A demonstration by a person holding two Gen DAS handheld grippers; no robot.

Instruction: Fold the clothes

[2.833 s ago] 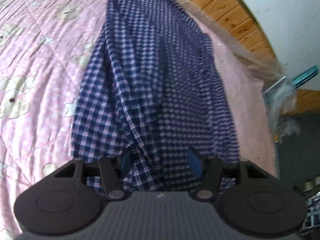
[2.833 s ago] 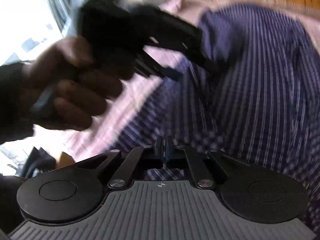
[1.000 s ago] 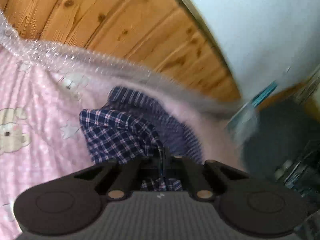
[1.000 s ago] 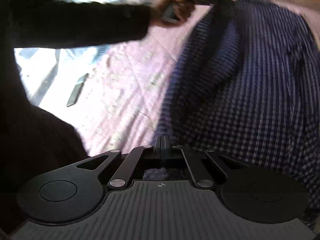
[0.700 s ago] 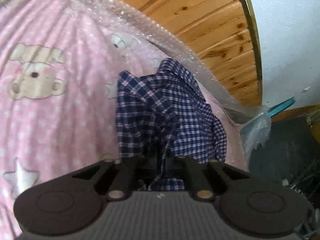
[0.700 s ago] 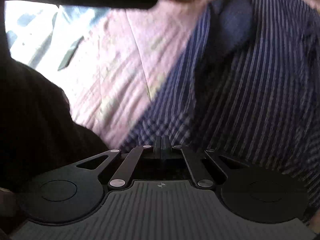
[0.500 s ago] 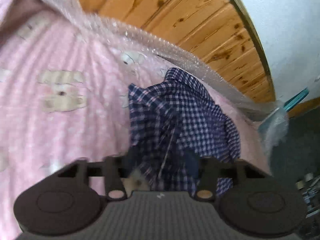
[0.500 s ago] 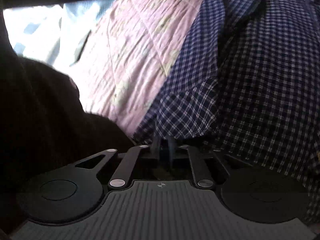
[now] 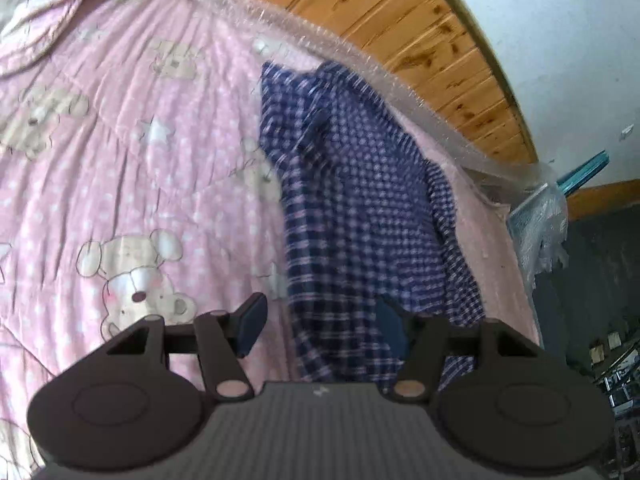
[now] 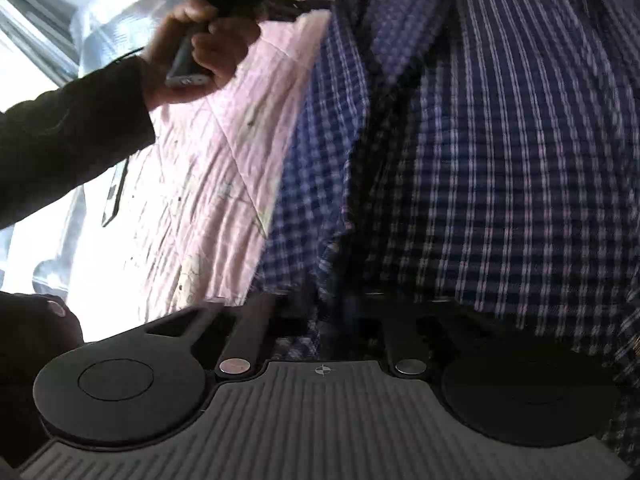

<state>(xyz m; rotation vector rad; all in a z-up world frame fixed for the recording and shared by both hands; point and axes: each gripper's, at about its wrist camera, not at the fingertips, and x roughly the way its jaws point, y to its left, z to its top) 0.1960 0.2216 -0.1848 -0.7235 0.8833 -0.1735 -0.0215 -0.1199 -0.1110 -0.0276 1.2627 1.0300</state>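
Shirts: one blue checked shirt (image 9: 360,208) is seen, spread lengthwise on the pink quilt (image 9: 120,160), its far end near the wooden headboard (image 9: 400,44).
Grippers: two are counted. The left gripper (image 9: 320,328) is held with its jaws well apart above the near edge of the shirt; cloth shows between the blue pads (image 9: 250,324), but nothing is pinched. The right gripper (image 10: 320,320) has just been closing and is closed down on a fold at the shirt's edge, though the fingertips are dark and partly hidden by cloth.
Hands: one hand (image 10: 188,56) in a dark sleeve (image 10: 68,136) is seen in the right wrist view, wrapped round the handle of the left gripper.
Containers: none can be made out with contents.
Surface: a bed covered by the quilt, printed with bears and stars; clear bubbled plastic (image 9: 312,40) lies along its far edge.
Room: a white wall (image 9: 560,40) stands behind the headboard; bright window light falls at the left of the right wrist view.
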